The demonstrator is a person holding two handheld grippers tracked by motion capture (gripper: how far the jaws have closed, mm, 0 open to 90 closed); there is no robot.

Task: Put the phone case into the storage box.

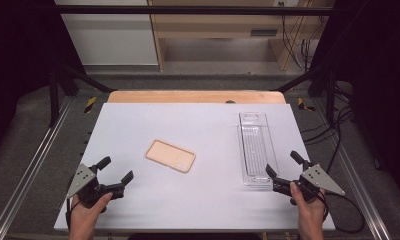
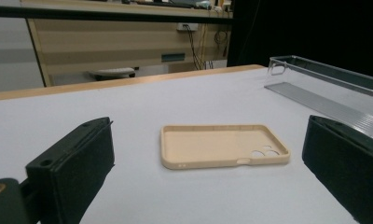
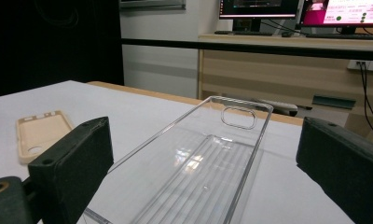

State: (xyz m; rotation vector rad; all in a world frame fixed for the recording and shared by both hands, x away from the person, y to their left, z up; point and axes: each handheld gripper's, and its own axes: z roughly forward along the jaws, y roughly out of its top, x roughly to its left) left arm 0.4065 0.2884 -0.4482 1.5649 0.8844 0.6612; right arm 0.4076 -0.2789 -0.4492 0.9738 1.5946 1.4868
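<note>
Hovering wide open and empty, the left gripper (image 1: 117, 169) faced the phone case (image 1: 170, 155) lying mid-table, while the right gripper (image 1: 283, 165), equally wide, stood at the clear tray's (image 1: 257, 147) near end. Approach seemed underway; next, closing on the case's edge.

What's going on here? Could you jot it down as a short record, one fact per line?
surface: white table
middle: beige phone case, lying hollow side up
right side: clear tray, long, empty
left gripper: jaws open, aimed at the phone case, apart from it
right gripper: jaws open, by the tray's near end
held: nothing
</note>
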